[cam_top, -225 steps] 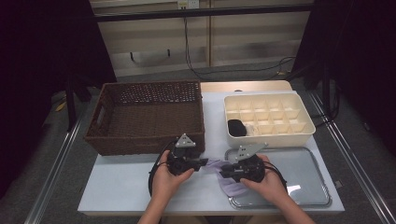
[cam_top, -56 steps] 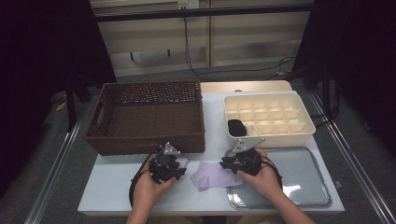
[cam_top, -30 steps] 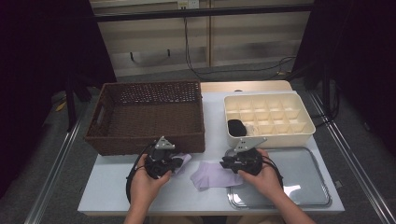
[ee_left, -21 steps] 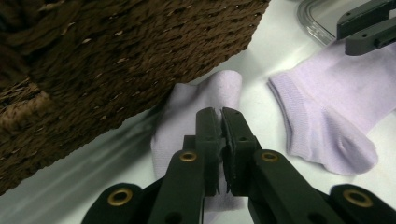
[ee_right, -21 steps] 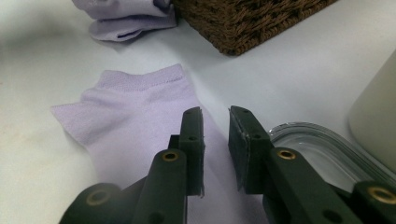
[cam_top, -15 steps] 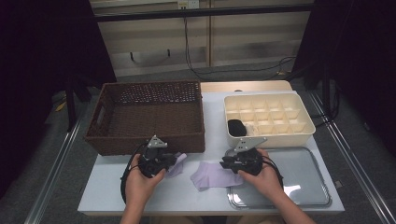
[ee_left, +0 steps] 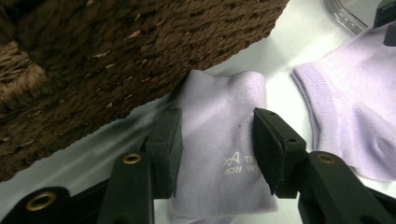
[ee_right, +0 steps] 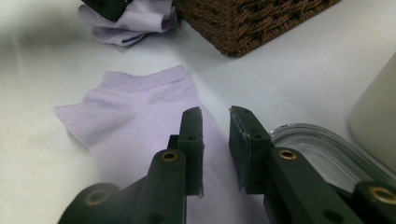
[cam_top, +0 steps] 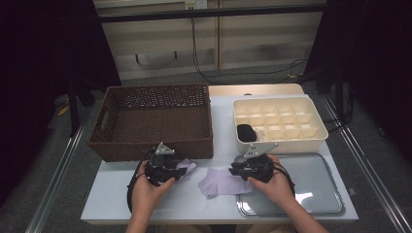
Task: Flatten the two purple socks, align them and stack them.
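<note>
My left gripper [ee_left: 217, 149] has just been opening: its jaws stand apart over the small folded sock [ee_left: 219, 140], which lies between them with the pads off the cloth. That sock sits right ahead of the left gripper, its far edge against the foot of the basket [ee_left: 93, 70]. My right gripper [ee_right: 215, 149] has its jaws close together with a narrow gap, hovering over the flat sock [ee_right: 140, 126]; I cannot tell whether any cloth is pinched between them. The flat sock spreads out ahead of and under the right gripper, one end over the rim of the tray [ee_right: 317, 144].

I judge the step to be letting go of the folded sock cleanly. To do it well I'd open wide enough that neither pad drags the cloth, then lift straight back from the basket so the fold stays shut. The right gripper should stay put, keeping the flat sock from sliding.

Count: two lilac socks, one basket, one tray, one divided box [cam_top: 277, 124] with one dark item [cam_top: 246, 132] in a compartment, two grippers.
</note>
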The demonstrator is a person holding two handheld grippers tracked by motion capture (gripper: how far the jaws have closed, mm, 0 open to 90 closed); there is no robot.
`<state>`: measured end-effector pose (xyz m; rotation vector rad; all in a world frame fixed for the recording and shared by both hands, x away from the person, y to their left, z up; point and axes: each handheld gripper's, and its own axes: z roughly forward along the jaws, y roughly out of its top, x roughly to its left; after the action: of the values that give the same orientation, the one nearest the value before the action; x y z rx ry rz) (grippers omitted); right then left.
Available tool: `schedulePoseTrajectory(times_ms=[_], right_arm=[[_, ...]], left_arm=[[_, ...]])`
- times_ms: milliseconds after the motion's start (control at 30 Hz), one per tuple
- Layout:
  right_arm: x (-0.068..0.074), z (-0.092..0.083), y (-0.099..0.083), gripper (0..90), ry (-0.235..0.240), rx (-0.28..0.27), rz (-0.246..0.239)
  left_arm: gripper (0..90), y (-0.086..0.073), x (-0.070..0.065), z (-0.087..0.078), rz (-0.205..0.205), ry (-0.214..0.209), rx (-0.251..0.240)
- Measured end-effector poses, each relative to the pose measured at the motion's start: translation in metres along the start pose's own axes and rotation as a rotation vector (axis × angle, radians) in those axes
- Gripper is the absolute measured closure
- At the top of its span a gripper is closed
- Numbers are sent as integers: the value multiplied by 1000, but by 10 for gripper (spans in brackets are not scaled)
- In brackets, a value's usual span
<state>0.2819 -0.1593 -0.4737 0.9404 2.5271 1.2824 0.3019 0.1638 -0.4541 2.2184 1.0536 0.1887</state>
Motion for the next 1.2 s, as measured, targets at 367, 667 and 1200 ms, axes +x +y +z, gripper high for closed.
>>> schedulePoseTrajectory(times_ms=[367,667,1200], right_arm=[[0,-1,0,748,2,-5,-1],[0,-3,1,747,-2,-11,2],[0,-6,-1,742,-5,-17,6]], left_arm=[[869,7,-18,-1,60,-13,25],[869,24,-42,-7,97,-88,-21],[869,25,-71,24,137,-189,39]])
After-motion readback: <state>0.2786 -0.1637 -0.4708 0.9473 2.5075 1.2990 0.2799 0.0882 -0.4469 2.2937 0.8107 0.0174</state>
